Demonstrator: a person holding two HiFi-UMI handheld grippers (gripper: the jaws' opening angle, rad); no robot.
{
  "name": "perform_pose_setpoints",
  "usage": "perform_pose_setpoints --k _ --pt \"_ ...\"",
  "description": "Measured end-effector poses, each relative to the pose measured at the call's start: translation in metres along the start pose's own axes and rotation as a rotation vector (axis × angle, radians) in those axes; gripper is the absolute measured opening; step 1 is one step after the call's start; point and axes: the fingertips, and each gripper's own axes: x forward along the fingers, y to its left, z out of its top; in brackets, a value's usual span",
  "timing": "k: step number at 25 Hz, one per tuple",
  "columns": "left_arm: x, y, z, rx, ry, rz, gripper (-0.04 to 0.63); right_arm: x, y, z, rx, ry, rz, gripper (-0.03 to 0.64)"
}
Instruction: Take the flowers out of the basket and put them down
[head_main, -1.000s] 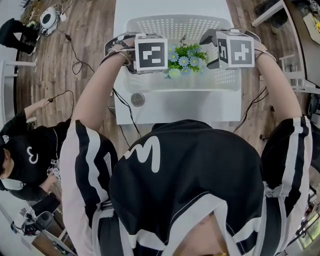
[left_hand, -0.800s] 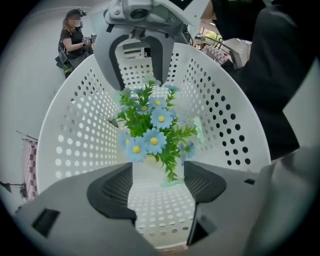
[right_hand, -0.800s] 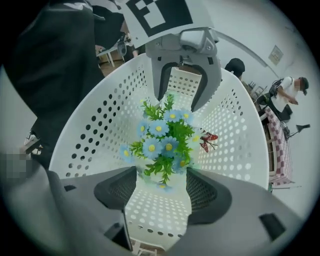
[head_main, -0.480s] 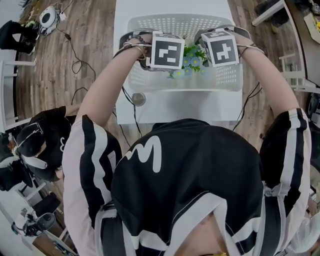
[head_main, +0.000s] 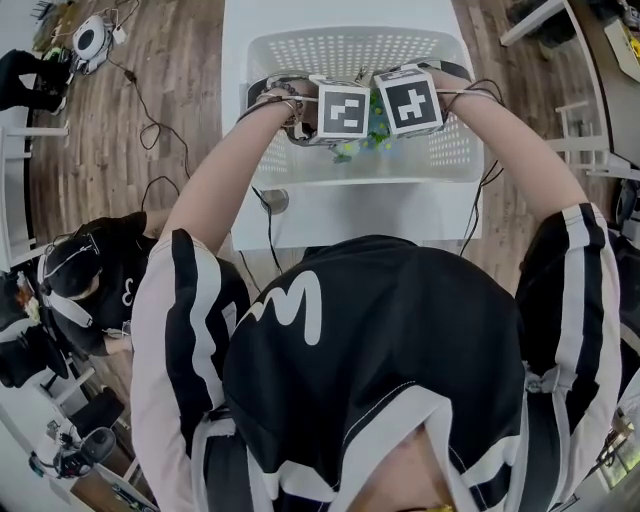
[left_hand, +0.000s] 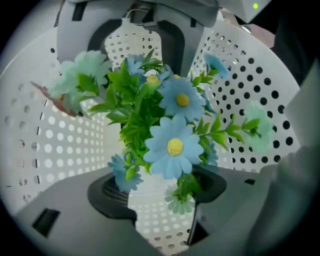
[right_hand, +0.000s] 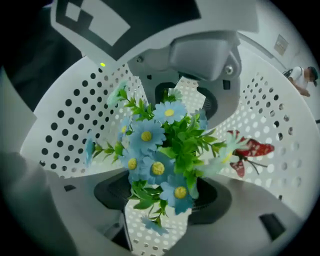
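Note:
A bunch of blue artificial flowers (left_hand: 172, 145) with green leaves stands inside the white perforated basket (head_main: 350, 40). In the head view only a bit of the flowers (head_main: 377, 130) shows between the two marker cubes. My left gripper (left_hand: 162, 195) and right gripper (right_hand: 160, 200) are both down in the basket, facing each other from opposite sides. Each has its jaws apart on either side of the lower flowers (right_hand: 160, 160), with basket floor visible in the gap. A red butterfly ornament (right_hand: 250, 152) sticks out of the bunch.
The basket sits on a white table (head_main: 350, 215) with a round grey disc (head_main: 272, 200) near its front left. Basket walls close in around both grippers. A person (head_main: 80, 290) sits on the wooden floor at left, among cables (head_main: 150, 110).
Both grippers moved forward and inward, from the basket's near rim down into it, closing in on the flowers from left and right. The person on the floor shifted.

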Motion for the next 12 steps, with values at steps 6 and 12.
perform_pose_setpoints --k 6,12 --pt "0.003 0.012 0.01 -0.052 -0.081 -0.007 0.289 0.009 -0.01 0.002 0.036 -0.019 -0.016 0.295" --pt "0.018 0.016 0.011 -0.083 -0.089 -0.035 0.275 0.01 -0.011 0.01 0.13 -0.131 -0.036 0.296"
